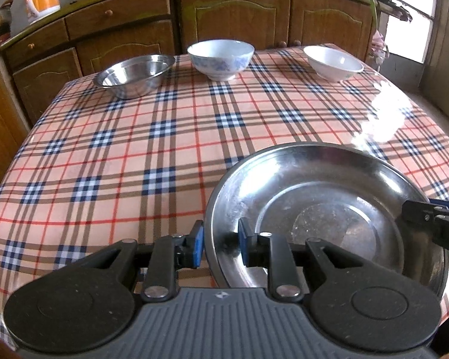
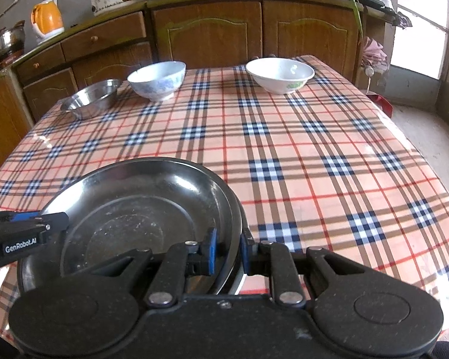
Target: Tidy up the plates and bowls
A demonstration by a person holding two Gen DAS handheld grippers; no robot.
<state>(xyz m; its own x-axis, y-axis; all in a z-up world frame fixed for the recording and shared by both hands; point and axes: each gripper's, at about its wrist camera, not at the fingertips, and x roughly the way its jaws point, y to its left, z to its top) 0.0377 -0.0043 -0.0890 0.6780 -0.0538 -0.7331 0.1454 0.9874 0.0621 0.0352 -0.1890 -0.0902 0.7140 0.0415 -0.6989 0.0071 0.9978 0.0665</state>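
Both grippers clamp one steel plate [image 1: 323,209] by opposite rim edges. The left gripper [image 1: 221,243] grips the rim at the plate's 9 o'clock: one blue pad sits outside the rim, the other inside the dish. The right gripper [image 2: 227,252] grips the rim at the plate's 3 o'clock in the same manner, one pad inside, one outside. In the right wrist view a second, darker rim shows just beneath the plate at that edge; whether it is another plate cannot be told.

The plate sits at the near edge of the table [image 1: 164,149], over the plaid cloth; contact with the cloth cannot be told.

At the table's far edge stand three bowls, well apart from the plate:
- steel bowl [image 1: 133,74], 11 o'clock;
- blue-patterned bowl [image 1: 220,58], 12 o'clock;
- white bowl [image 1: 333,62], 1 o'clock.
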